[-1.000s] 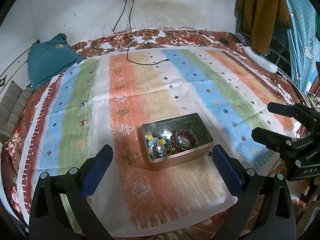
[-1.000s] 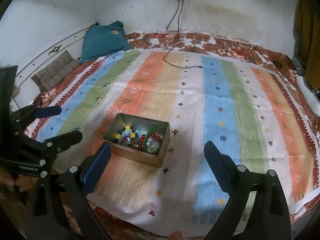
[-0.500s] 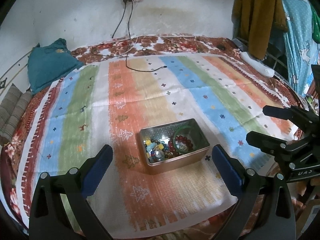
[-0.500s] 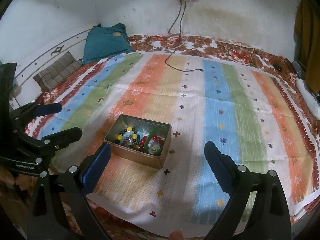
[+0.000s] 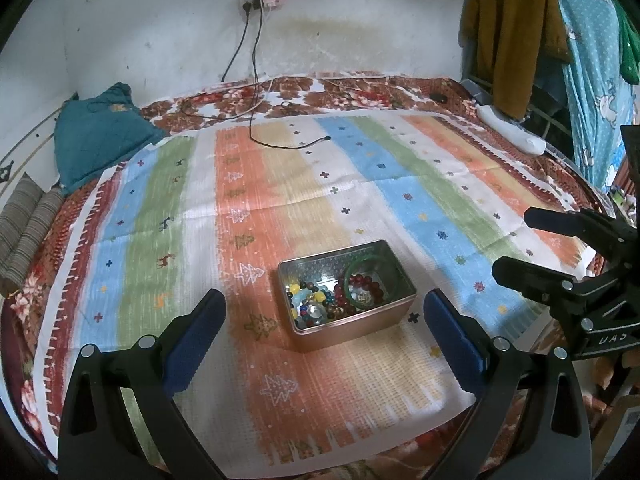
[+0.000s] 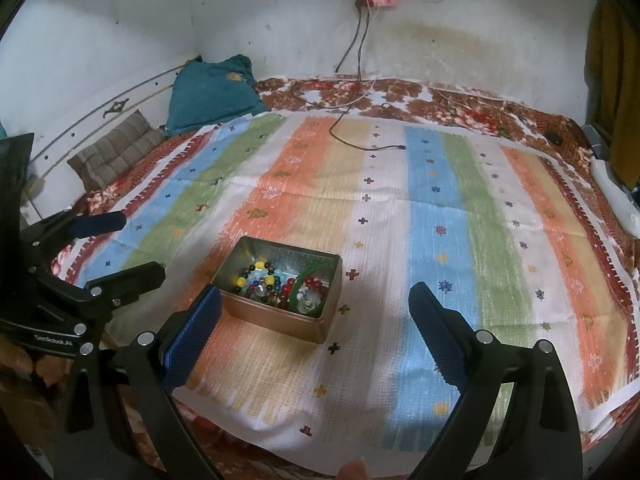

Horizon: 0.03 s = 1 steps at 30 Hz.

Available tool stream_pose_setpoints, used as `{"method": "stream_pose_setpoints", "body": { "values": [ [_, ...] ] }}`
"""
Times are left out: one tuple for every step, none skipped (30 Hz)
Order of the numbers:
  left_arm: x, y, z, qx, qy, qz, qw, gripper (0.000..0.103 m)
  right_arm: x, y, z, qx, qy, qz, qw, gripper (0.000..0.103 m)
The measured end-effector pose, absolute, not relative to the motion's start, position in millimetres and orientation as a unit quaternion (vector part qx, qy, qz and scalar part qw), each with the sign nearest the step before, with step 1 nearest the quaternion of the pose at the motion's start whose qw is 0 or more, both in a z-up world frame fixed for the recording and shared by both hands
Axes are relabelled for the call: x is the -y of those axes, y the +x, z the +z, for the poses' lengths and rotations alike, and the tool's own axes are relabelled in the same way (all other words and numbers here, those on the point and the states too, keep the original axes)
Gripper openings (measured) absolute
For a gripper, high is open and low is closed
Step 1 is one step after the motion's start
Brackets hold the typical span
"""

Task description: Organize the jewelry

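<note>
A metal tin point(image 5: 394, 312) point(image 6: 280, 322) sits on the striped cloth near its front edge. Inside lie a green bangle point(image 5: 370, 266) point(image 6: 298, 284), dark red beads point(image 5: 362, 282) and a tangle of coloured beaded bracelets point(image 5: 312, 304) point(image 6: 258, 276). My left gripper point(image 5: 322, 312) is open, held above the cloth with the tin between and beyond its blue pads. My right gripper point(image 6: 314, 304) is open too, with the tin near its left pad. Each gripper also shows in the other's view: the right gripper point(image 5: 516, 248) at the right edge, the left gripper point(image 6: 132, 246) at the left edge.
The striped cloth point(image 5: 280, 184) covers a floral bedspread point(image 6: 440, 100). A black charging cable point(image 5: 280, 142) trails from a wall socket onto the cloth. A teal cushion point(image 5: 96, 136) and a striped pillow point(image 5: 24, 228) lie at the left. Clothes point(image 5: 512, 32) hang at the right.
Both grippers have drawn back and tilted up a little, so the tin sits lower and closer to the pads in both views. The jaws stay wide apart.
</note>
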<state>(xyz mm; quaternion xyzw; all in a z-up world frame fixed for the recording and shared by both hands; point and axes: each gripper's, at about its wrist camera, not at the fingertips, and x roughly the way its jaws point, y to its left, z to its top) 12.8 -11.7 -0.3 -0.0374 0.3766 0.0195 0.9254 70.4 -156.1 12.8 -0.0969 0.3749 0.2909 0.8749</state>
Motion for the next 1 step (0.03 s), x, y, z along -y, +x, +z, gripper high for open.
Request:
{"method": "stream_pose_setpoints", "body": {
  "values": [
    [11.7, 12.8, -0.4, -0.376, -0.037, 0.020, 0.926, 0.097, 155.9, 70.5, 13.2, -0.375, -0.097, 0.291, 0.875, 0.095]
  ]
}}
